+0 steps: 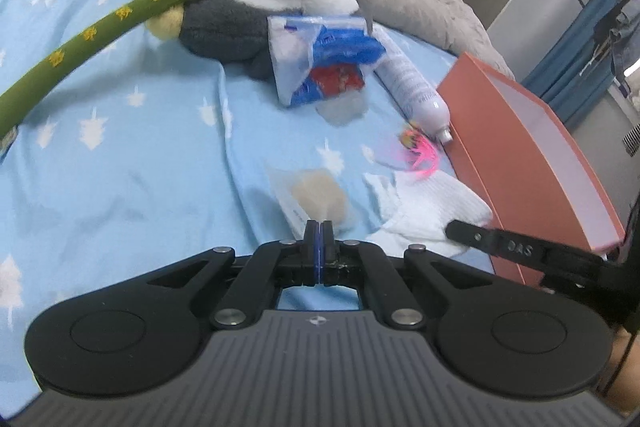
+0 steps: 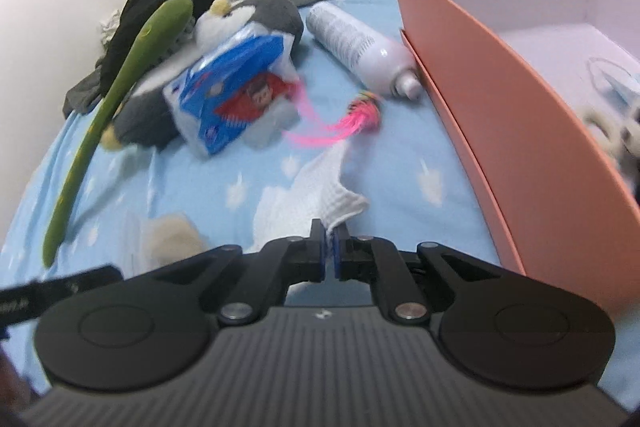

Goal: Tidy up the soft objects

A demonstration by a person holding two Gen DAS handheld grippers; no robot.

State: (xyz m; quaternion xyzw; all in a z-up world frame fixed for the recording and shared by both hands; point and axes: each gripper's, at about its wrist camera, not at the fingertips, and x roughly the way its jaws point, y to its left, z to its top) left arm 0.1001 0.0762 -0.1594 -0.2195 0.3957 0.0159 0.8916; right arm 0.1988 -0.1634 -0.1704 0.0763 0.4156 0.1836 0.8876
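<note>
Currently, step: white cloth (image 2: 320,187) pinched at one corner, lift toward salmon box (image 2: 500,115) judged under way.
Right gripper (image 2: 329,247): pads nearly together, nipping a corner of the white cloth; rest of cloth trailing ahead of the fingertips onto the blue sheet (image 2: 400,163).
Left gripper (image 1: 319,239): fingers pressed together, nothing visibly between them; beige pad in clear wrapper (image 1: 316,195) just ahead of the tips.
Box position: right of the right fingers, close; open top, some items already inside, too blurred to name.
Beyond the right fingertips: pink feather toy (image 2: 360,115), white spray can (image 2: 360,43) touching the box wall, blue tissue pack (image 2: 236,87), penguin plush (image 2: 260,15), green plush snake (image 2: 120,87) farther left.
Next move, judged: raise cloth clear of the sheet, swing right over the box rim, then part the fingers.
Risk, judged: thin corner grip, may slip; trailing cloth may snag on the rim.
Image note: right view motion-blurred.
</note>
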